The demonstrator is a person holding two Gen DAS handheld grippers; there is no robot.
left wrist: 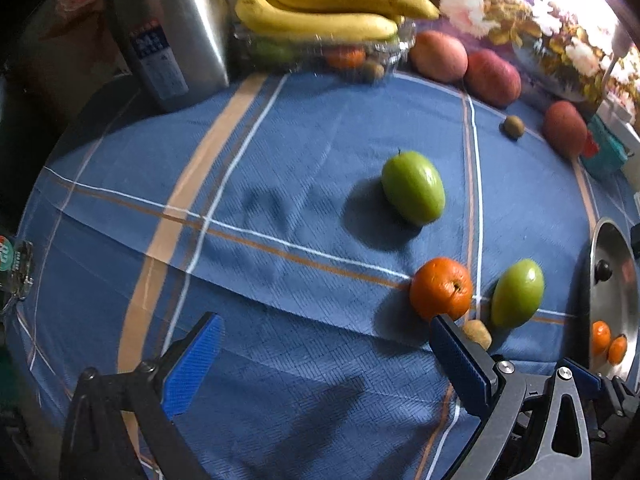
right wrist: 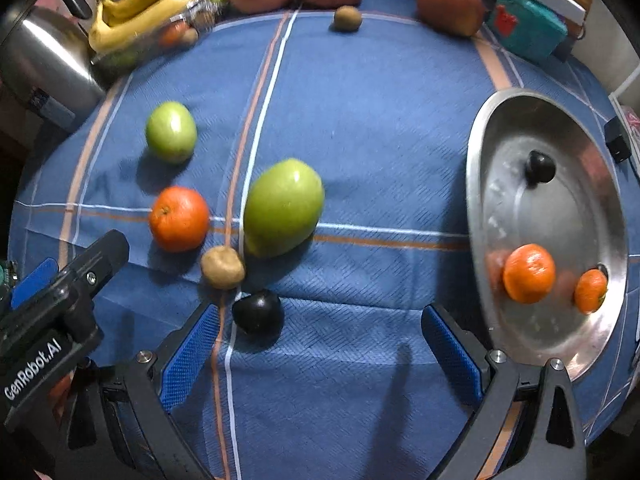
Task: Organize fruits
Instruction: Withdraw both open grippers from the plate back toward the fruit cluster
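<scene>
Two oranges (right wrist: 529,273) already sit on my steel tray (right wrist: 512,128), so I hold both grippers, left (left wrist: 320,364) and right (right wrist: 320,354), spread and empty over the loose orange (right wrist: 179,218).

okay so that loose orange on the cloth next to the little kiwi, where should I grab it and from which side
Grip the orange across its widest middle, coming down from above with the open left gripper nearest it. It is round, so any pair of opposite sides works, but the kiwi and green fruit sit close, so keep the fingers clear of them.
</scene>
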